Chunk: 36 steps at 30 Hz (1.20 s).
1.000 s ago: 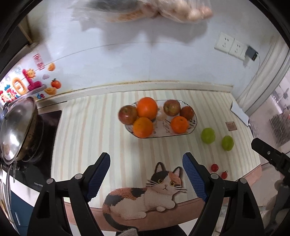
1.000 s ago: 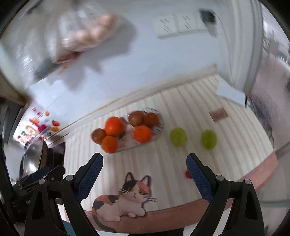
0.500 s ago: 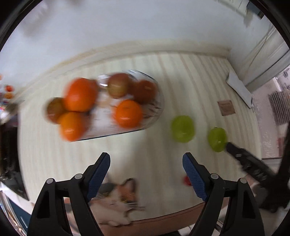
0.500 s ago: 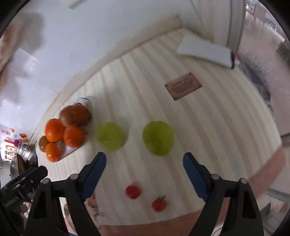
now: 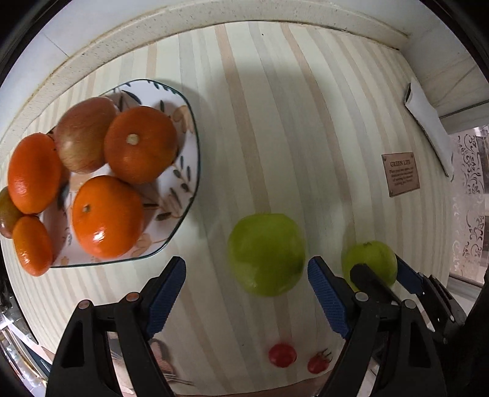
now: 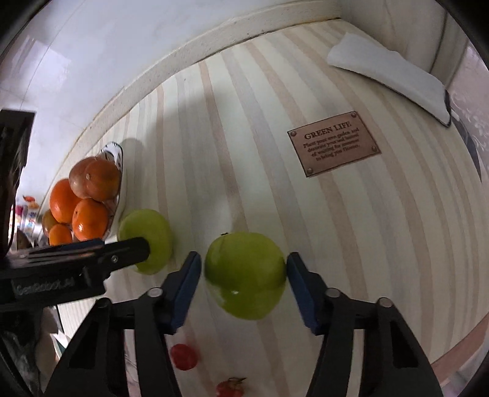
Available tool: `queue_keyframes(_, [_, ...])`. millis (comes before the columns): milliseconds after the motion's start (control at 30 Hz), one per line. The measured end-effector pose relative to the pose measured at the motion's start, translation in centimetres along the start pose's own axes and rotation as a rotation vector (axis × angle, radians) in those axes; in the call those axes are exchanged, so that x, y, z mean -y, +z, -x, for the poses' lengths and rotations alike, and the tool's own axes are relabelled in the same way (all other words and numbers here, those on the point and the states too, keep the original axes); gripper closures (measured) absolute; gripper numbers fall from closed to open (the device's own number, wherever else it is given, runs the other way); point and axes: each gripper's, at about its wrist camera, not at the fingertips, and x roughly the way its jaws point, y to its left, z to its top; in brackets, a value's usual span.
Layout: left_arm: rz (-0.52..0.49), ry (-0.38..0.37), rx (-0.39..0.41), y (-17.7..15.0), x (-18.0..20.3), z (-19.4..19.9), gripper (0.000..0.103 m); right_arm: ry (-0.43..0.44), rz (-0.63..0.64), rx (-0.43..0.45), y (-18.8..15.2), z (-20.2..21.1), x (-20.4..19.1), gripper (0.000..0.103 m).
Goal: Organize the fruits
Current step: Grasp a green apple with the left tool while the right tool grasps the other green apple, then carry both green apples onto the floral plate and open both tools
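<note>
Two green apples lie on the striped tabletop. The left green apple sits between the fingers of my left gripper, nearer the right pad; the jaws stand wide, not touching it. The right green apple is between the blue pads of my right gripper, whose jaws are closing; a thin gap still shows at the left pad. A patterned plate at the left holds several oranges and reddish apples. Two cherry tomatoes lie near the front edge.
A brown plaque lies flat on the tabletop to the right. A folded white cloth rests in the back right corner. A pale ledge and the wall bound the far side. The two grippers stand close beside each other.
Both grippers have come down over the tabletop, each onto a green apple. The right jaws have narrowed around their apple. The left jaws keep the same width.
</note>
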Motion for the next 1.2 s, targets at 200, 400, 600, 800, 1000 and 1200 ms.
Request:
queue_keyframes(200, [-0.022, -0.012, -0.005, 0.3, 1.4, -0.9, 0.049, -0.001, 0.059, -0.003, 0.6, -0.2, -0.7, 0.045])
queue_keyframes(400, [-0.034, 0.011, 0.031, 0.1, 2.4, -0.8, 0.049, 0.005, 0.072, -0.019, 0.3, -0.1, -0.6, 0.045])
queue_keyframes(600, [-0.04, 0.011, 0.053, -2.6, 0.8, 0.3, 0.049, -0.001, 0.081, -0.03, -0.6, 0.5, -0.5, 0.045])
queue_keyframes(800, [-0.019, 0.022, 0.037, -6.9, -3.6, 1.2, 0.049, 0.007, 0.14, -0.061, -2.1, 0.0, -2.9, 0.045])
queue_keyframes(1000, [0.094, 0.034, 0.008, -9.7, -9.3, 0.2, 0.049, 0.053, 0.241, -0.117, -3.9, -1.8, -8.0, 0.045])
queue_keyframes(1200, [0.199, -0.049, 0.015, -10.6, -12.4, -0.3, 0.049, 0.04, 0.314, -0.138, -4.9, -3.4, -12.0, 0.045])
